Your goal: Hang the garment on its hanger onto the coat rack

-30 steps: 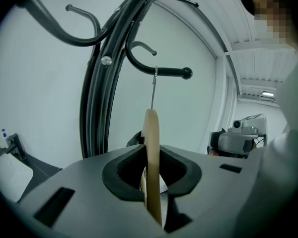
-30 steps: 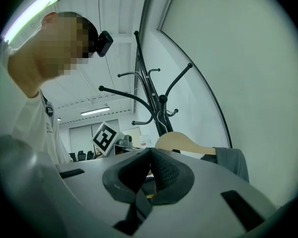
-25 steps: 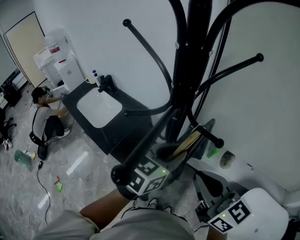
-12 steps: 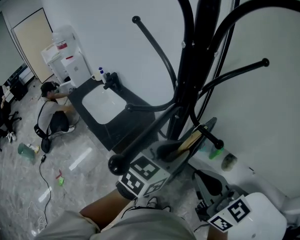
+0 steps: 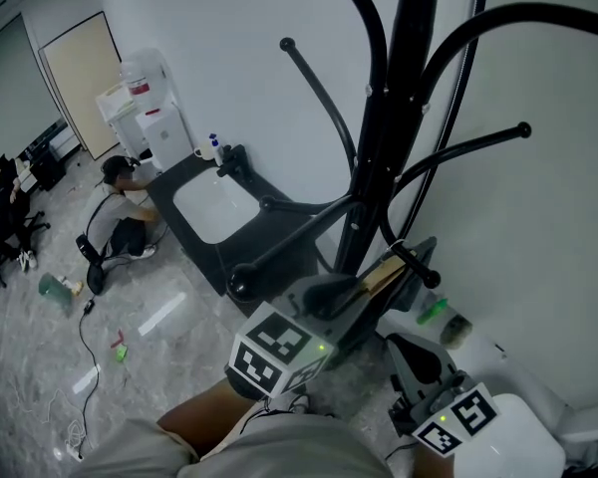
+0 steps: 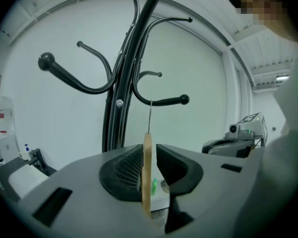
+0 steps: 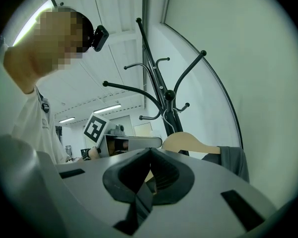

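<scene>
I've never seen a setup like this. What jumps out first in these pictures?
A tall black coat rack with curving arms fills the head view. In the left gripper view a wooden hanger stands edge-on between the jaws of the left gripper, its wire hook reaching up to a rack arm. The right gripper pinches a strip of the grey garment.

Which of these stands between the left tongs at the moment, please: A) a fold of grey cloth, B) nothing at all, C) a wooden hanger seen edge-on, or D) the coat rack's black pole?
C: in the left gripper view a wooden hanger stands edge-on between the left tongs, its wire hook reaching up towards an arm of the coat rack.
</scene>
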{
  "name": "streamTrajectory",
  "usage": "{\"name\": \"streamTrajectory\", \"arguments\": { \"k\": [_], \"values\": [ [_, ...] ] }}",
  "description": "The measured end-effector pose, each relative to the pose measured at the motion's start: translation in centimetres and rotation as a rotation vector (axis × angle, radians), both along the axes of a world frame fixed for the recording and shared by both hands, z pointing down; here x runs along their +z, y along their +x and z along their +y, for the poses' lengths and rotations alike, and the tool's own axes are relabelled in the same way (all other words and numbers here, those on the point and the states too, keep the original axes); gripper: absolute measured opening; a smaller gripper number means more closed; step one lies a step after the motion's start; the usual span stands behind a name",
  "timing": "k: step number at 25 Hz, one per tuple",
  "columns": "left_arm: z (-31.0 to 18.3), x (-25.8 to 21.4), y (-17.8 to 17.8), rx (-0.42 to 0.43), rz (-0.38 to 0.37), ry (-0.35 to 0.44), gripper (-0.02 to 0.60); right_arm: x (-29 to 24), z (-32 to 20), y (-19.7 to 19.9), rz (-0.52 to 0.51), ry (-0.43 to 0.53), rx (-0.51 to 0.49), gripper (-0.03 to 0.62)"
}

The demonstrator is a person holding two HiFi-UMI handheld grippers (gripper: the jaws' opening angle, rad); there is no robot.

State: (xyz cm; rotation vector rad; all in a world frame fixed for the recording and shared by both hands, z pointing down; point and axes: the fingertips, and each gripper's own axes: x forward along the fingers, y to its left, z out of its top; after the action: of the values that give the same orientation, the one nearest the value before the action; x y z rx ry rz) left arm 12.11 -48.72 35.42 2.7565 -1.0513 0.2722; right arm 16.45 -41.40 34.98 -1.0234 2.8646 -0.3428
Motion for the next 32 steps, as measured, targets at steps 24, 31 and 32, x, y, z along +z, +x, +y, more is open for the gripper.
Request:
{"name": "streamTrajectory", "arguments": {
  "k": [24,31,32],
  "values": [
    [6.3,-0.9,2.5,0.035,0.054,0.014,0.006,-0.1,1.7,0.6,0.095,0.026,0.022,0.015],
    [6.8,-0.8,2.8,0.052,0.059,0.010,0.006,-0.1,2.2,0.8,0.103,0.027,0.035,0.015],
    [6.8,-0.8,2.8,0.052,0.059,0.010,0.006,-0.1,2.2,0.7,0.103,0.028,0.036,0.015]
  ]
}}
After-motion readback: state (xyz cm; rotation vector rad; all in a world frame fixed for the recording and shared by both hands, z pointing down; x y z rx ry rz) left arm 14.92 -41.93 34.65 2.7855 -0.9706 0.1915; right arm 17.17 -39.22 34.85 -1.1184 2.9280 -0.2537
